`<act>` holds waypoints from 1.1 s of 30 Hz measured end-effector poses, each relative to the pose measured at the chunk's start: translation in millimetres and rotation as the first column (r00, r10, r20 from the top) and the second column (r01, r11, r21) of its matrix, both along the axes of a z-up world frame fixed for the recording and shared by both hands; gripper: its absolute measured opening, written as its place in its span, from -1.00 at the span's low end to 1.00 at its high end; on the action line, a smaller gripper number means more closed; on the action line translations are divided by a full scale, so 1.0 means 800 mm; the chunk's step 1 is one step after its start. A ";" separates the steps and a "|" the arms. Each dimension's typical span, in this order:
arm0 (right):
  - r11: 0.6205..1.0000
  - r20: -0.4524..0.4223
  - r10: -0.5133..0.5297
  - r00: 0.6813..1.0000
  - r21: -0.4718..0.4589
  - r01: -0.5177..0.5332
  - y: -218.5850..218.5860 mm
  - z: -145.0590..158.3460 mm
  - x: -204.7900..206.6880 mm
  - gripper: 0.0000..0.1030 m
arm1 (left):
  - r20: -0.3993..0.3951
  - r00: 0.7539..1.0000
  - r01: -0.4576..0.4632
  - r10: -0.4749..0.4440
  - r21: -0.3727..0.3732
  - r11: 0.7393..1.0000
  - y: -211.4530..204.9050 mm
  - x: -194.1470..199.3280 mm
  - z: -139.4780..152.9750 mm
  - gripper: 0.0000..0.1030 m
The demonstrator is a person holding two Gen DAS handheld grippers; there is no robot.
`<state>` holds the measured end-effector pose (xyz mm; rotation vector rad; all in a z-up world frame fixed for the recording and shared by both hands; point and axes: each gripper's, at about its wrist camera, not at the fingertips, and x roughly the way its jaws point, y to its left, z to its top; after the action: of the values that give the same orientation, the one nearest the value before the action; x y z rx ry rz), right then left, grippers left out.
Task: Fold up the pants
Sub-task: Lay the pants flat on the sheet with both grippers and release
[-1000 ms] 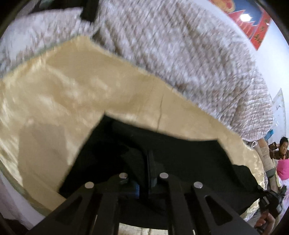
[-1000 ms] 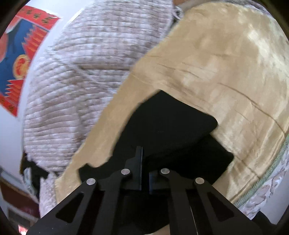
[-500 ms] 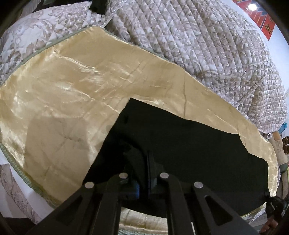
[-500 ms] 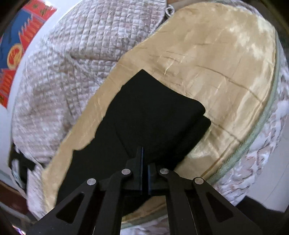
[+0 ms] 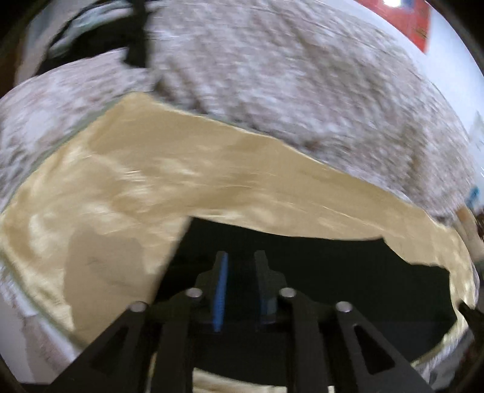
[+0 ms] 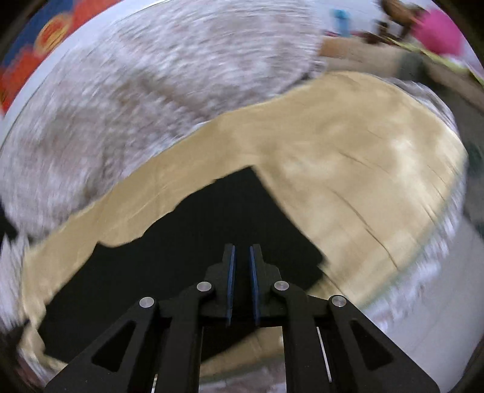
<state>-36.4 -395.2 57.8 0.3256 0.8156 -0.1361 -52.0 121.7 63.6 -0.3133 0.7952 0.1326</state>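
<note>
Nearest, the left tool (image 5: 239, 257) and right tool (image 6: 241, 251) are both opening, with nothing visibly pinched between their blue pads. Just beyond them the black pants (image 6: 211, 229) lie flat on a gold sheet (image 5: 151, 169), apparently released after a fold, though blur hides the layers. Farther off lies a quilt (image 5: 287, 84).

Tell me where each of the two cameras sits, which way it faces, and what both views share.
Left wrist: rides the left gripper, looking forward and down along its opening fingers at the black pants on the gold satin cloth; nothing between the jaws.
Right wrist: rides the right gripper, angled down the same way; jaws opening, empty, above the pants.
Shared: pants, gold cloth, quilted blanket, red wall poster.
</note>
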 end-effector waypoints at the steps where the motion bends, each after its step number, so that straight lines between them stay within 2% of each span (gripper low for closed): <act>1: 1.000 -0.041 -0.004 0.999 -0.011 0.003 -0.001 -0.011 0.012 -0.74 | -0.009 1.000 0.028 -0.028 0.002 1.000 -0.009 0.007 -0.005 -0.47; 2: 0.999 -0.111 -0.044 0.993 0.008 0.045 -0.011 -0.029 0.022 -0.71 | -0.034 0.998 0.054 -0.054 0.010 0.998 -0.018 0.016 -0.013 -0.47; 3: 0.998 -0.133 -0.055 0.990 0.034 0.060 -0.018 -0.037 0.023 -0.71 | -0.075 0.994 0.076 -0.075 0.011 0.997 -0.023 0.024 -0.026 -0.47; 4: 0.995 -0.124 -0.063 0.990 0.069 0.071 -0.026 -0.041 0.019 -0.71 | -0.117 0.990 0.084 -0.083 0.002 0.996 -0.024 0.030 -0.037 -0.47; 6: 0.996 -0.097 -0.072 0.993 0.046 0.077 -0.025 -0.026 0.014 -0.71 | -0.169 0.982 0.085 -0.087 -0.020 0.996 -0.020 0.037 -0.054 -0.47; 8: 0.999 -0.030 -0.027 0.999 0.025 0.027 -0.017 -0.005 0.017 -0.65 | -0.155 0.985 0.078 -0.078 -0.006 0.997 -0.020 0.040 -0.049 -0.47; 11: 0.998 -0.011 0.064 0.998 -0.014 -0.064 -0.001 0.004 0.046 -0.63 | -0.124 0.984 0.126 -0.125 -0.005 0.992 -0.030 0.058 -0.037 -0.44; 13: 0.995 -0.040 0.097 0.995 -0.027 -0.098 0.000 -0.006 0.071 -0.63 | -0.125 0.983 0.140 -0.136 0.029 0.990 -0.037 0.073 -0.041 -0.39; 16: 0.994 -0.087 0.095 0.992 -0.051 -0.100 -0.001 -0.027 0.101 -0.63 | -0.135 0.984 0.128 -0.116 0.085 0.988 -0.040 0.094 -0.054 -0.38; 18: 0.996 -0.089 0.070 0.994 -0.040 -0.074 -0.008 -0.038 0.105 -0.63 | -0.134 0.986 0.119 -0.104 0.108 0.987 -0.038 0.100 -0.059 -0.28; 19: 0.997 -0.080 0.069 0.994 -0.031 -0.072 -0.015 -0.038 0.100 -0.63 | -0.134 0.986 0.115 -0.101 0.101 0.988 -0.037 0.100 -0.061 -0.28; 21: 0.995 -0.081 0.033 0.996 -0.088 -0.040 -0.017 -0.033 0.095 -0.63 | -0.126 0.987 0.114 -0.099 0.117 0.987 -0.039 0.097 -0.060 -0.28; 24: 0.997 -0.049 0.046 0.998 -0.060 -0.049 -0.015 -0.024 0.078 -0.63 | -0.108 0.989 0.119 -0.104 0.144 0.982 -0.048 0.087 -0.054 -0.28; 33: 0.963 -0.017 0.217 0.976 -0.161 -0.217 0.067 -0.021 0.015 -0.63 | -0.061 0.983 0.184 -0.175 0.194 0.964 -0.088 0.031 -0.032 -0.28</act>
<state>-24.6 -341.9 40.7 0.0810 0.8281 0.0038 -27.5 51.3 38.0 -0.0483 0.8419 0.0480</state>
